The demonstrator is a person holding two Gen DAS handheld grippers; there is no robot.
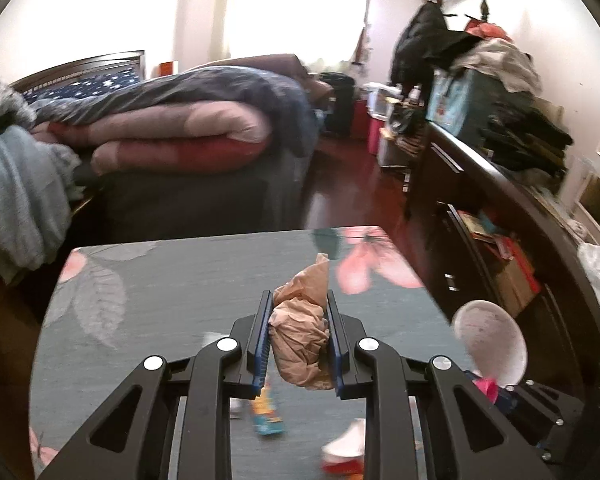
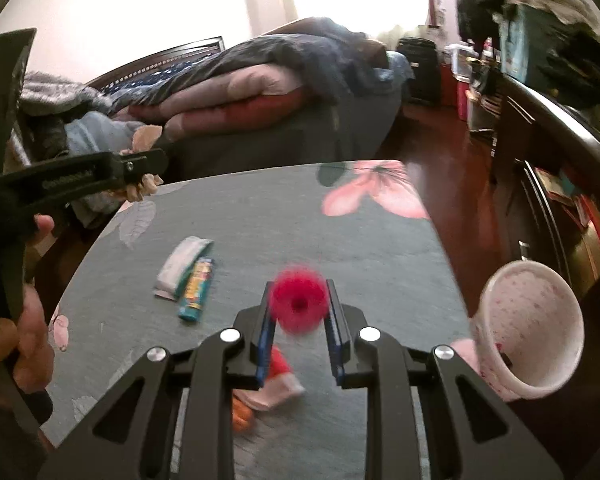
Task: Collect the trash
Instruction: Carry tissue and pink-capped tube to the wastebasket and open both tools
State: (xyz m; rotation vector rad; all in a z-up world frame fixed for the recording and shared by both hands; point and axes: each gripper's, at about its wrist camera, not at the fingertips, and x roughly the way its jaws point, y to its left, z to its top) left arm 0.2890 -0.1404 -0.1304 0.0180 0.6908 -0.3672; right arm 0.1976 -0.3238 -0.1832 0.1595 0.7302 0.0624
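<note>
The left gripper (image 1: 298, 334) is clamped on a crumpled brown paper wad (image 1: 300, 344), its blue-edged jaws pressing both sides, and holds it lifted above the table (image 1: 180, 288). In the right wrist view that same gripper (image 2: 146, 178) hangs past the table's left far corner, with bits of the wad (image 2: 144, 138) sticking out above and below the jaws, and the person's left hand (image 2: 28, 344) grips its handle.

The right gripper (image 2: 298, 312) is closed on a blurred pink round thing (image 2: 298, 304) with a dark hole in its middle, also raised off the table (image 2: 300, 236).

On the table, left of the right gripper, a white wrapper (image 2: 182, 266) and a teal wrapper (image 2: 197, 290) lie side by side, touching. Nearer the camera than the gripper's jaws, a red and white scrap (image 2: 280, 384) lies on the table, partly hidden, with something orange (image 2: 242, 416) just beside it.

At the table's right edge a white cup (image 2: 530, 328) with small pink specks lies tilted, its mouth turned toward the camera. From the left wrist the cup (image 1: 488, 346) shows at the right edge too.

Beyond the table stands a bed (image 1: 172, 128) piled with folded quilts.
</note>
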